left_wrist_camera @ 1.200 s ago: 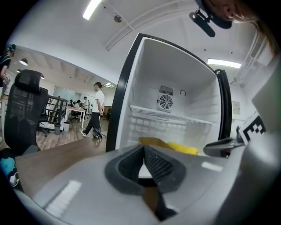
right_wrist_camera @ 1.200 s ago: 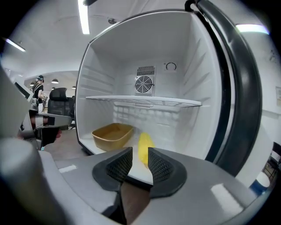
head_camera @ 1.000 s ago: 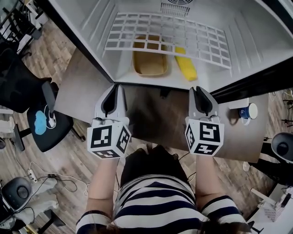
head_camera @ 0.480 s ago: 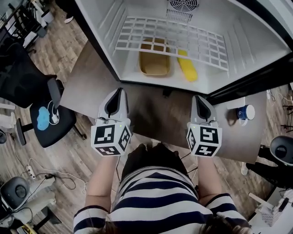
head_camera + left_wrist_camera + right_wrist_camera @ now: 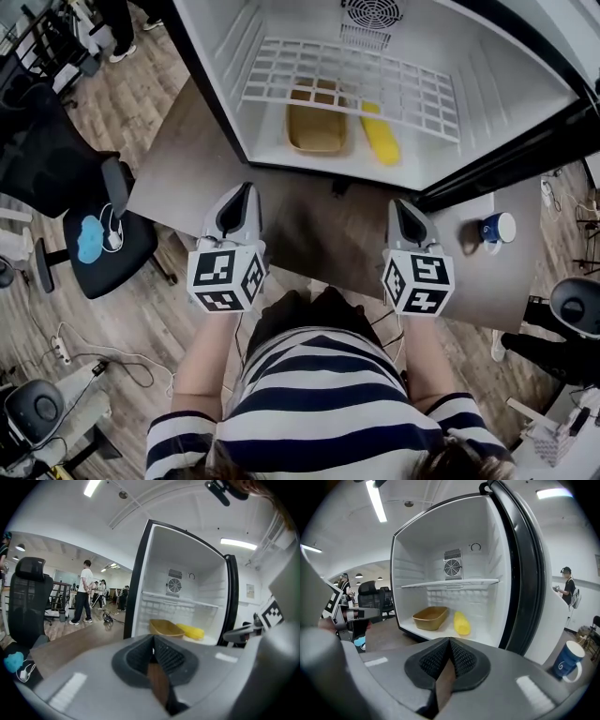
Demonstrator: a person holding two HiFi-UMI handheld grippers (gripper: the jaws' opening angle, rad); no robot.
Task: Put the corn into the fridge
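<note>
The yellow corn (image 5: 380,136) lies on the floor of the open fridge (image 5: 525,94), right of a tan tray (image 5: 316,129). Both also show in the left gripper view, corn (image 5: 191,631) beside tray (image 5: 166,628), and in the right gripper view, corn (image 5: 461,623) beside tray (image 5: 430,618). My left gripper (image 5: 242,192) and right gripper (image 5: 401,208) hover over the brown table (image 5: 309,230), short of the fridge's front edge. Each is shut with nothing between its pads: left gripper (image 5: 152,645), right gripper (image 5: 449,643).
A white wire shelf (image 5: 352,80) spans the fridge above the corn and tray. The black door (image 5: 525,573) stands open at the right. A blue mug (image 5: 494,228) sits on the table's right end, mug (image 5: 566,659). A black office chair (image 5: 89,239) stands left; people stand far off.
The right gripper's jaws have closed with nothing in them. Both grippers have drawn back a little from the fridge's front edge. The corn and tray have not moved.
</note>
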